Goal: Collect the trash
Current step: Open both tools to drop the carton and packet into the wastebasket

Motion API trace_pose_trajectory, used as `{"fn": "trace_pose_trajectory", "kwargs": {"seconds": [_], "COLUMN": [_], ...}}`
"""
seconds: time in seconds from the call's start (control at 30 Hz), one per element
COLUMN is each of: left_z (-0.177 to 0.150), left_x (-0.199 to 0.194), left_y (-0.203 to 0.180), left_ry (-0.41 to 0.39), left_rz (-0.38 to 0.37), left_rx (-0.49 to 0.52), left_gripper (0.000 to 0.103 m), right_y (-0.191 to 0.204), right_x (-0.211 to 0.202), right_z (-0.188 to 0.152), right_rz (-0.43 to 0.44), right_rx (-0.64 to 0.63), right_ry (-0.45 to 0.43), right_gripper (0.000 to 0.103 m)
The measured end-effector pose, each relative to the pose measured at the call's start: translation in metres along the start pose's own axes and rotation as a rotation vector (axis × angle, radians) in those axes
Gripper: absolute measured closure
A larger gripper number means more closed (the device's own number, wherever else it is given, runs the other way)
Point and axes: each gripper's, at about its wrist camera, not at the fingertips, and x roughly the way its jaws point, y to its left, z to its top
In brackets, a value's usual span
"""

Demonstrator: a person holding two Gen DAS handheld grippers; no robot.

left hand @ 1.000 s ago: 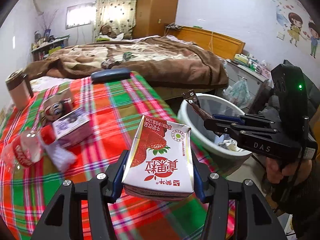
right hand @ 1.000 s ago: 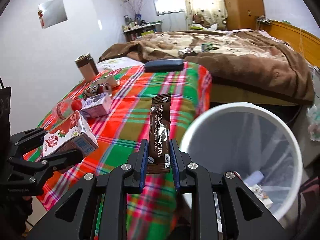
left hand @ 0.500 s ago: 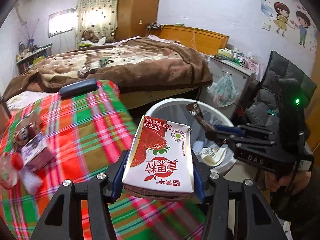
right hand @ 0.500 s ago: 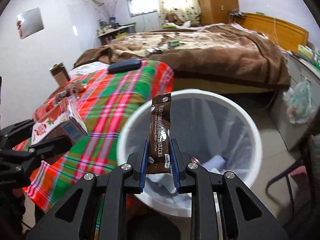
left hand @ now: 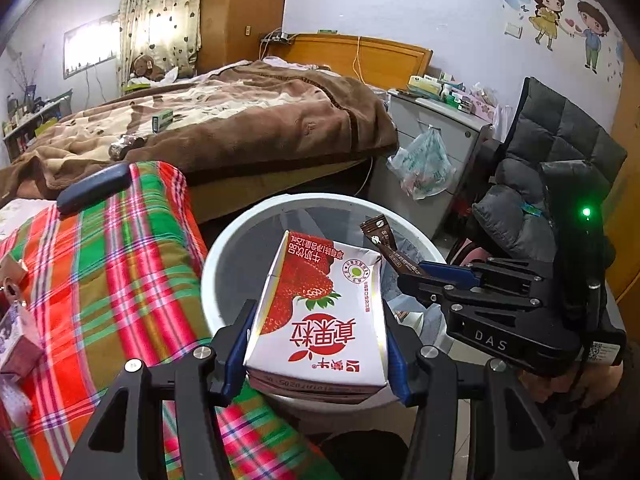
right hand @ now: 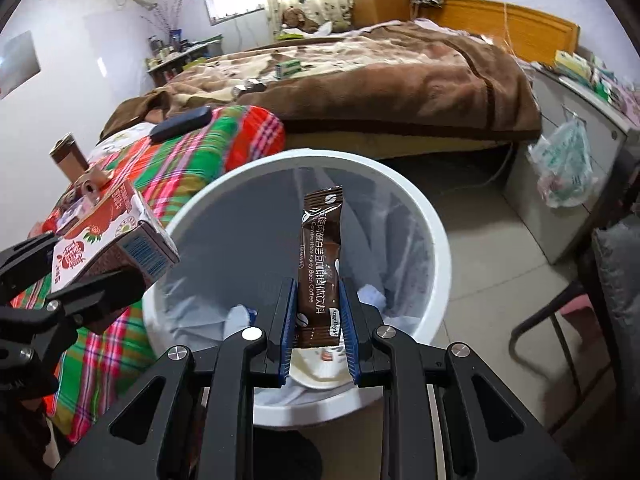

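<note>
My left gripper (left hand: 316, 344) is shut on a white and red strawberry milk carton (left hand: 320, 312), held over the near rim of the white waste bin (left hand: 224, 248). The same carton (right hand: 108, 240) shows at the left of the right wrist view, above the bin's left edge. My right gripper (right hand: 318, 316) is shut on a brown coffee sachet (right hand: 320, 256) that stands upright over the open mouth of the bin (right hand: 424, 216). In the left wrist view the right gripper (left hand: 416, 276) reaches in from the right with the sachet (left hand: 384, 240) sticking out over the bin.
A table with a red and green plaid cloth (left hand: 120, 264) lies left of the bin, with more small cartons (left hand: 16, 340) and a dark case (left hand: 96, 188) on it. Behind stand a bed with a brown blanket (left hand: 248, 120), a grey cabinet (left hand: 436, 128) and a padded chair (left hand: 552, 168). Paper trash lies inside the bin (right hand: 320, 364).
Both grippers have swung right, off the plaid table and over the white bin, each still holding its item. The bin now fills the middle of both views.
</note>
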Motion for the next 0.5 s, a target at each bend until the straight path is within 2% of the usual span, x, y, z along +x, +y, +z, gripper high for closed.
{"fn": "trace_pose_trajectory", "kwargs": {"seconds": [0.17, 0.23, 0.27, 0.3, 0.37, 0.5], "left_z": [0.0012, 0.0003, 0.0003, 0.0001, -0.0001, -0.0022], "left_x": [0.0088, 0.0088, 0.0091, 0.0094, 0.0092, 0.0056], "left_y": [-0.0033, -0.0036, -0.0034, -0.0026, -0.0016, 0.0023], "left_ry": [0.010, 0.007, 0.008, 0.009, 0.012, 0.007], "left_rz": [-0.009, -0.009, -0.007, -0.006, -0.010, -0.001], "left_rx": [-0.005, 0.003, 0.002, -0.002, -0.012, -0.018], "left_gripper": [0.046, 0.041, 0.032, 0.029, 0.029, 0.029], "right_y": [-0.0027, -0.0029, -0.0034, -0.0038, -0.0037, -0.0017], "right_x": [0.0033, 0.0028, 0.0027, 0.0026, 0.0018, 0.0006], "right_z": [-0.0006, -0.0012, -0.0014, -0.0019, -0.0025, -0.0022], "right_rz": [-0.008, -0.012, -0.012, -0.013, -0.018, -0.020], "right_rx": [0.014, 0.019, 0.022, 0.026, 0.030, 0.023], "right_ry": [0.011, 0.010, 0.010, 0.013, 0.011, 0.004], "right_gripper": [0.080, 0.079, 0.074, 0.070, 0.059, 0.059]}}
